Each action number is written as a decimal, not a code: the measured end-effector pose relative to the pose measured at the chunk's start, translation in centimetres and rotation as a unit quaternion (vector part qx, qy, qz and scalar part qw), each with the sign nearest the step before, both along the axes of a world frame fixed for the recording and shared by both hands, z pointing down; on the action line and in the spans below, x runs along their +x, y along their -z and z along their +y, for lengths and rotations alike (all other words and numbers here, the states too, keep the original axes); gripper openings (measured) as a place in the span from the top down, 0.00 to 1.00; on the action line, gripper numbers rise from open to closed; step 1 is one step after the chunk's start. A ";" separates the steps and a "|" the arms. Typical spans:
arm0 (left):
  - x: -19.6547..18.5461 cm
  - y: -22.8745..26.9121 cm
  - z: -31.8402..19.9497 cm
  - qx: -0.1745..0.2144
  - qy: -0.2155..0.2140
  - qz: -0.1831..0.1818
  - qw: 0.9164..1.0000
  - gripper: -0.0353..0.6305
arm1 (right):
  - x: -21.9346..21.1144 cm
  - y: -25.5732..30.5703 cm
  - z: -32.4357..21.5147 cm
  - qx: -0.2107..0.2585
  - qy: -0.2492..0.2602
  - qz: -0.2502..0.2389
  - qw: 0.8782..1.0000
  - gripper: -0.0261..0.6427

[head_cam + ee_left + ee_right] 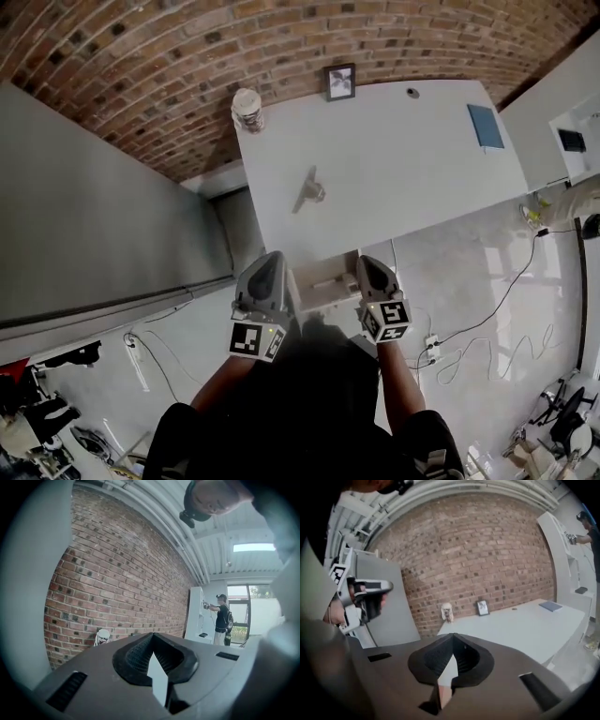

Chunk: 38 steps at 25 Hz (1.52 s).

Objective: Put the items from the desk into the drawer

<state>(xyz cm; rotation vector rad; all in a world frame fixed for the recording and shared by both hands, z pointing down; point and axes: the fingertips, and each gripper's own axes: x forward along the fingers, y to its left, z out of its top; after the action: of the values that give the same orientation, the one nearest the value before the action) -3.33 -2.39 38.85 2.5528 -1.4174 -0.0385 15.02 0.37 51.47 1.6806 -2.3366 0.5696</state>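
we keep left gripper [271,258] and right gripper [368,262] pressed together, empty, flanking the open drawer [323,281] at lower centre; the 2 look staged to fetch the jar [247,110] from the desk [394,187].

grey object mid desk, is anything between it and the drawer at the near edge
Nothing visible does. Only bare white desk top lies between the grey object and the drawer below the near edge. The jar, picture frame and blue notebook all sit farther back, clear of that path.
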 end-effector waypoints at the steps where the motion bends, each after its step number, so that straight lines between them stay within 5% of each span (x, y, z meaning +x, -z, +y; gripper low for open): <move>1: -0.4 0.4 -0.2 0.003 0.002 0.001 1.000 0.94 | -0.8 2.1 0.1 0.027 0.005 -0.004 1.000 0.96; 7: -2.1 1.4 -2.4 0.012 0.014 0.006 1.000 0.94 | -4.3 7.8 0.1 0.091 0.010 -0.009 0.996 0.96; 21: -4.1 0.5 -5.8 -0.002 0.016 0.011 1.000 0.94 | -6.5 8.2 -5.8 0.085 0.058 0.041 0.994 0.96; 24: -4.5 -0.3 -6.6 -0.010 0.016 0.009 1.000 0.94 | -6.8 7.5 -8.2 0.076 0.072 0.058 0.993 0.83; 29: -5.1 -1.3 -8.0 -0.025 0.018 0.010 0.999 0.94 | -8.5 2.8 -12.2 0.017 0.142 0.101 0.985 0.64; 38: -5.8 -2.8 -10.4 -0.050 0.013 0.011 0.999 0.94 | -9.1 -9.9 -16.8 -0.128 0.237 0.181 0.946 0.58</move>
<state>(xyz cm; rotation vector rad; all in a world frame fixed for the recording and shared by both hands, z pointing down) -9.12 -12.77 41.67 2.4460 -1.4074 0.0005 5.92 -16.39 61.33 0.9602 -2.1680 0.4026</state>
